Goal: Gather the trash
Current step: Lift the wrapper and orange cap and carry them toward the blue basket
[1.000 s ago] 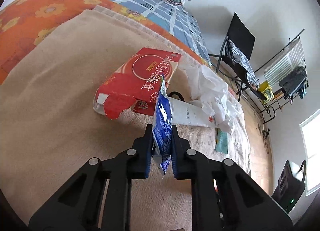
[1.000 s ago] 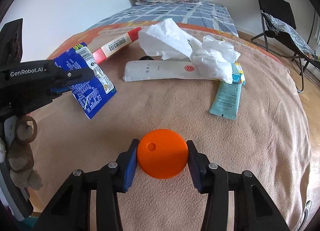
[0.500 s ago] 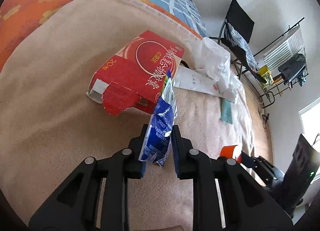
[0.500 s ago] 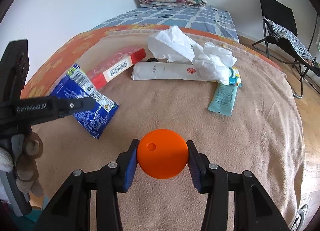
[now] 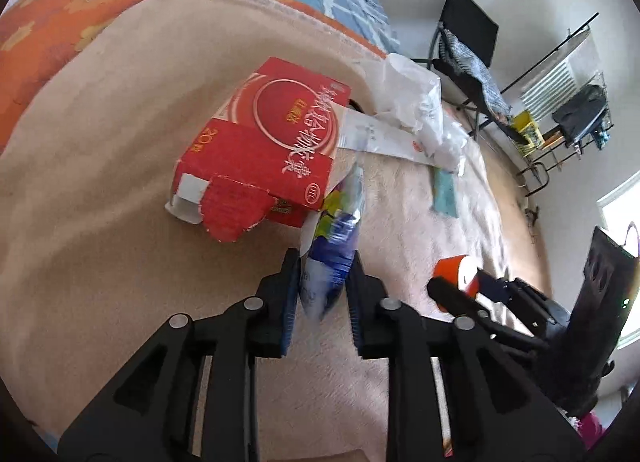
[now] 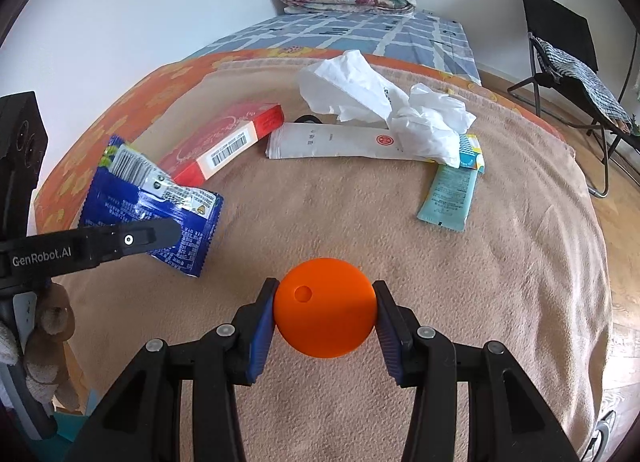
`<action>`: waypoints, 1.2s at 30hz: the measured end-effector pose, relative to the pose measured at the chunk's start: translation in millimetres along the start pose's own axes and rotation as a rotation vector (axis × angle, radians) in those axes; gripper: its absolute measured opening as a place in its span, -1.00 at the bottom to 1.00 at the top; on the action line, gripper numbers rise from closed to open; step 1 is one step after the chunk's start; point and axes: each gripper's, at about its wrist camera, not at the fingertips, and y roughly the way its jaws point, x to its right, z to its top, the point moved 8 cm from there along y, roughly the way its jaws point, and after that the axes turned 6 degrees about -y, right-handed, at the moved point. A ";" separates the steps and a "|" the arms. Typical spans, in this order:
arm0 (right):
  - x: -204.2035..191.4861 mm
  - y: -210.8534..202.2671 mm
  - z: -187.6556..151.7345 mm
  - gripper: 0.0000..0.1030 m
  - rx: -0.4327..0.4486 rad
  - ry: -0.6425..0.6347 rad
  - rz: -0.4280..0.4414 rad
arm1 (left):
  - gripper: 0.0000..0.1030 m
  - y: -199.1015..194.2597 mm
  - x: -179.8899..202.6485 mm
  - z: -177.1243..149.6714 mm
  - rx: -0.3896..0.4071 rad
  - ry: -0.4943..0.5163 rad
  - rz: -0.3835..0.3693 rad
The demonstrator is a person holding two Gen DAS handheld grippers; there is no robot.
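My left gripper (image 5: 323, 278) had just been easing its jaws apart, the blue snack wrapper (image 5: 334, 246) hanging loose between them, just beside the torn red box (image 5: 276, 149) on the bed's tan blanket (image 5: 100, 189). My right gripper (image 6: 325, 312) stayed out of it, clenched on the orange ball (image 6: 325, 314). Crumpled tissue (image 6: 384, 109), a white packet (image 6: 340, 143) and a teal sachet (image 6: 450, 193) lay beyond.

A tan blanket (image 6: 500, 302) covers the bed, strewn with a red box (image 6: 224, 141), white packet (image 6: 332, 143), tissues (image 6: 384, 105) and teal sachet (image 6: 450, 193).
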 end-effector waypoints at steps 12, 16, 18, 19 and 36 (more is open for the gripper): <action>-3.9 -1.4 0.7 -0.07 0.001 -0.005 0.004 | -0.41 -34.0 -4.6 -4.3 0.092 0.101 0.138; -6.1 -2.6 0.2 -0.07 0.002 0.000 0.011 | -0.41 -37.9 -2.3 0.7 0.122 0.126 0.146; -7.6 -4.1 0.5 -0.07 0.004 -0.005 0.010 | -0.41 -38.6 0.0 6.1 0.140 0.142 0.156; -8.3 -5.0 0.4 -0.07 0.007 -0.006 0.012 | -0.41 -38.4 2.1 8.8 0.146 0.150 0.156; 1.0 -0.7 -3.0 -0.07 -0.008 0.035 0.037 | -0.41 -10.7 24.5 26.0 0.176 0.231 0.139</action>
